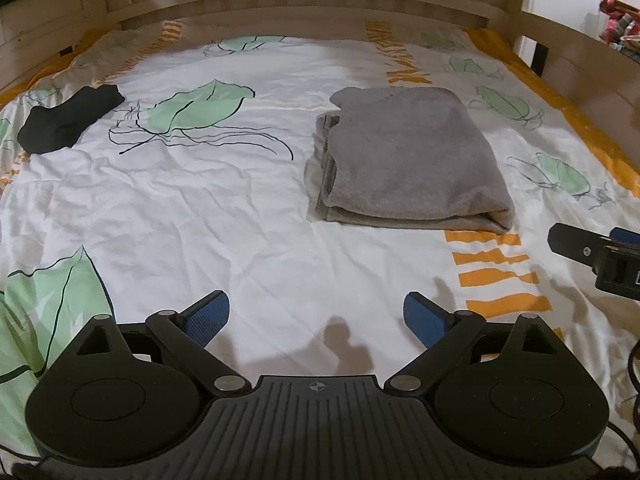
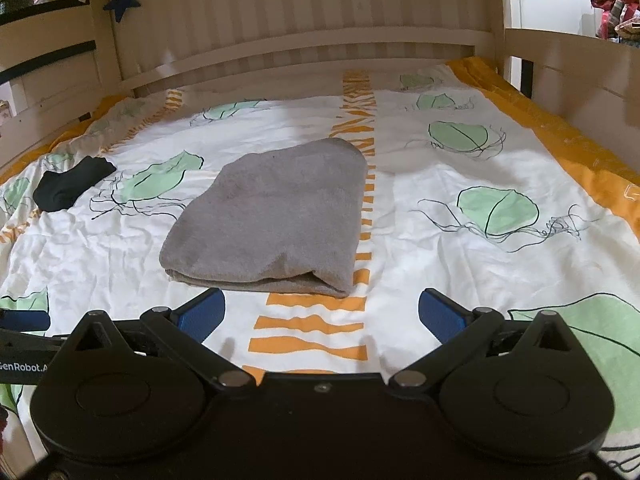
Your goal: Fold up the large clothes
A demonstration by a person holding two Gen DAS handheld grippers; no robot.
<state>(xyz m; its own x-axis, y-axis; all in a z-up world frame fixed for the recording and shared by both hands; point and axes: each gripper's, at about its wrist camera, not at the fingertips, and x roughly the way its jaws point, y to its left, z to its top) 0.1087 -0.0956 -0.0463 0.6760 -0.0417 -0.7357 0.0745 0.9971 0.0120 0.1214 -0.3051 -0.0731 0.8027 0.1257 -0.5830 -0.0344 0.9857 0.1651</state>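
Note:
A grey garment (image 1: 408, 160) lies folded into a thick rectangle on the bed, its layered edges at its left side. The right wrist view shows the same grey garment (image 2: 276, 216) straight ahead, its near folded edge just beyond the fingertips. My left gripper (image 1: 316, 320) is open with nothing between its blue pads, hovering over bare sheet near and left of the garment. My right gripper (image 2: 322, 312) is open too and holds nothing. Each gripper shows at the edge of the other's view: the right gripper (image 1: 600, 252) and the left gripper (image 2: 24, 320).
A small black garment (image 1: 68, 120) lies crumpled at the far left of the bed, also seen as the black garment (image 2: 72, 184). The white sheet (image 1: 200, 200) has green and orange prints. A wooden headboard (image 2: 300, 48) and side rails (image 2: 568, 64) enclose the bed.

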